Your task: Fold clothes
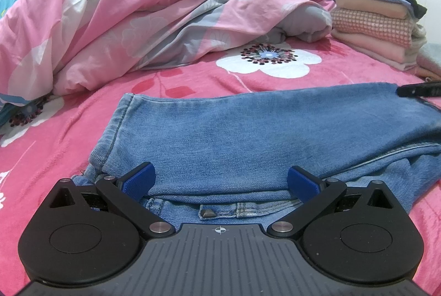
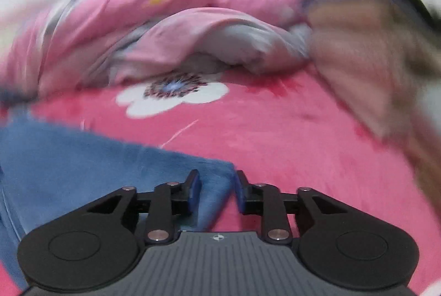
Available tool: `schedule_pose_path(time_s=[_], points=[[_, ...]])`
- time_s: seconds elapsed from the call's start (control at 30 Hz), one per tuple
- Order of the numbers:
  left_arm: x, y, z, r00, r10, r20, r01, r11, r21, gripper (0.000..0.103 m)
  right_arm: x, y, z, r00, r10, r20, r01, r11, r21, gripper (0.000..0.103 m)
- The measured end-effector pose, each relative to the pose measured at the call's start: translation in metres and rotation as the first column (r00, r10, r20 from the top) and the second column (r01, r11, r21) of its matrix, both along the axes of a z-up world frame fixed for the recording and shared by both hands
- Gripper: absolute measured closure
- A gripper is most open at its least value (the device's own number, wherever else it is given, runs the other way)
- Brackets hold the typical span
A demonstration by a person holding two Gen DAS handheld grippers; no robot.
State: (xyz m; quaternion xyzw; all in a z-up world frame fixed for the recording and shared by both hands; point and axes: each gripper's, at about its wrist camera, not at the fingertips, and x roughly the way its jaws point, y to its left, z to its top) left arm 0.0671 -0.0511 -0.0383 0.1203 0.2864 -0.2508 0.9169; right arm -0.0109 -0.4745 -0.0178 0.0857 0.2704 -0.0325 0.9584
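1. The bed (image 1: pixel 91 114), covered with a pink flowered sheet, carries everything; a crumpled pink and grey duvet (image 1: pixel 143 15) is heaped along its far side.
2. The jeans (image 1: pixel 248 136) lie flat on the near part of the bed, already doubled lengthwise by the look of it, with the waistband and a belt loop nearest the left camera and the legs running off to the right.
3. A stack of folded clothes (image 1: pixel 377 26) stands at the far right corner of the bed, well apart from the jeans; judging by it, the jeans are the garment in hand and the stack is where they will end up.
4. The left hand-held gripper (image 1: pixel 220 181) is spread wide over the waistband end, its blue pads clear of the cloth, gripping nothing.
5. The right hand-held gripper (image 2: pixel 217 190) is narrow, with a corner of the denim between its fingers; that view is blurred, so I cannot tell whether the pads press on it.
6. The step seems to be the crosswise fold. The next move calls for a firm pinch on that corner, then carrying it across to the waistband end while the left keeps that end in place.
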Motion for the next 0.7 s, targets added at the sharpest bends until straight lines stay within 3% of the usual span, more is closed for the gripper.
schedule_pose_path(time_s=[0.17,0.27,0.4,0.43,0.47,0.57,0.7], points=[[0.0,0.001,0.0,1.0,0.0,0.0,0.0,1.0,-0.002,0.0,-0.02,-0.007,0.021,0.994,-0.097,0.043,0.099,0.994,-0.038,0.077],[0.0,0.001,0.0,1.0,0.0,-0.001,0.0,1.0,-0.003,0.0,-0.013,-0.001,0.036,0.995,-0.033,0.09,0.029,0.999,0.042,0.077],[0.0,0.001,0.0,1.0,0.0,-0.001,0.0,1.0,-0.004,0.0,0.02,0.014,0.021,0.998,0.056,-0.009,-0.055,0.995,0.082,0.078],[0.0,0.001,0.0,1.0,0.0,-0.002,0.0,1.0,-0.006,0.0,0.027,0.012,0.013,0.998,0.019,-0.06,-0.014,0.997,0.079,0.091],[0.0,0.001,0.001,1.0,0.0,-0.002,0.0,1.0,-0.006,0.0,0.024,0.012,0.017,0.998,-0.018,-0.059,0.022,0.997,0.072,0.097],[0.001,0.001,0.001,1.0,0.002,-0.002,-0.002,1.0,-0.007,0.0,0.012,0.015,0.03,0.991,-0.125,-0.045,0.128,0.991,0.05,0.093],[0.001,0.001,0.001,1.0,0.004,-0.004,-0.004,1.0,-0.014,0.0,-0.013,0.058,0.055,0.995,0.074,0.064,-0.08,0.992,0.096,0.093]])
